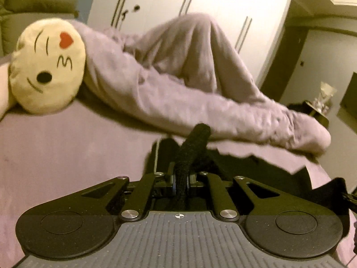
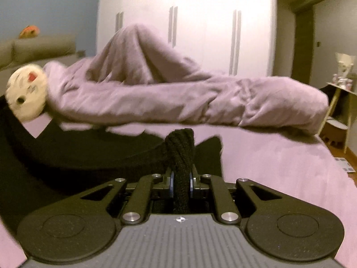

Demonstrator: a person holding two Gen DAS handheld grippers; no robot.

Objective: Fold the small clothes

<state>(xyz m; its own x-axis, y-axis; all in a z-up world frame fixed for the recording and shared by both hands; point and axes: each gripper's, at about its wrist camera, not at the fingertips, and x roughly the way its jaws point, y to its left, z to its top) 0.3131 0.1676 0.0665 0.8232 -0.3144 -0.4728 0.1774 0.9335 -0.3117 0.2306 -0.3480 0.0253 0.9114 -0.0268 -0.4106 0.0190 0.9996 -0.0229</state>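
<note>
The left gripper [image 1: 181, 184] has its jaws pressed together on a bunched fold of the black garment [image 1: 196, 140], which rises from the pinch as a dark rope of knit fabric. The fingertips themselves are buried in the cloth and cannot be made out. The rest of the garment spreads near and to the right on the pink bedsheet [image 1: 67, 151], its far right end cut off at the picture's edge.

The right gripper [image 2: 181, 184] likewise pinches a twisted wad of the black garment [image 2: 180, 147]; the cloth fans out to the left over the bedsheet [image 2: 279, 167] into a dark mass whose shape is hard to read.

Farther off, a rumpled lilac blanket [image 1: 178, 84] lies across the bed, blurred at its edges. At its left end rests a round cream emoji pillow [image 1: 48, 67], partly tucked under the blanket. A white wardrobe [image 2: 200, 22] stands beyond, and a small side table [image 2: 341, 89] at the far right is cut off.
</note>
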